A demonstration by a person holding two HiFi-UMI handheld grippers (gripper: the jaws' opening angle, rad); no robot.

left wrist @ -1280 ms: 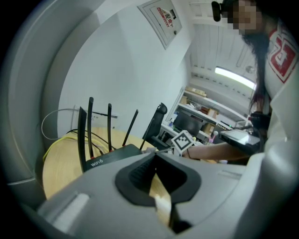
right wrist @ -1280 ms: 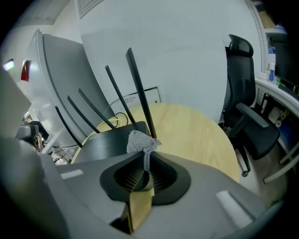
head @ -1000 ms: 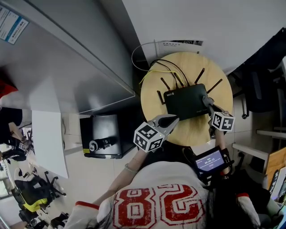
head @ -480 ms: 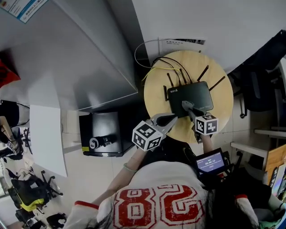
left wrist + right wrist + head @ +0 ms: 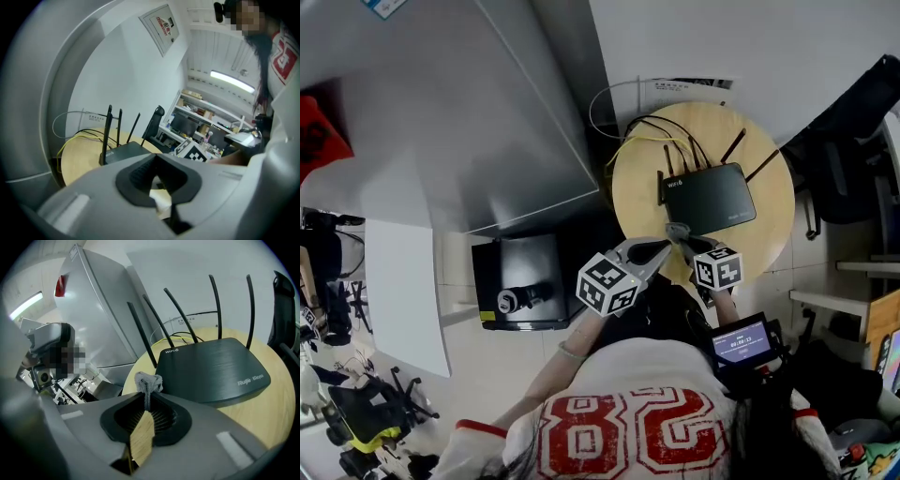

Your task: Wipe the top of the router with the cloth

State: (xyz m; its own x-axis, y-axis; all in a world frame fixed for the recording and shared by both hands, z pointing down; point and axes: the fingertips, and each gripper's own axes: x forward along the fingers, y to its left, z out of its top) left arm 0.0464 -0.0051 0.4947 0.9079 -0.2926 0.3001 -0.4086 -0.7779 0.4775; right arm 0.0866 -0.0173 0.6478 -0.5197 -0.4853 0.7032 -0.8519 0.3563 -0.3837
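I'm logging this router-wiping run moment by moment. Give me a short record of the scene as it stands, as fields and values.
table: round, wooden
router: black, lying flat on the table, antennas raised
cloth: grey, bunched, at the router's near edge, not on its top
right gripper: shut on the cloth
left gripper: shut, holding nothing, by the table's near edge
cables: yellow and black, behind the router

round wooden table (image 5: 772, 223), black case (image 5: 517, 279)

Antennas (image 5: 142, 335) along router's (image 5: 211, 369) far edge
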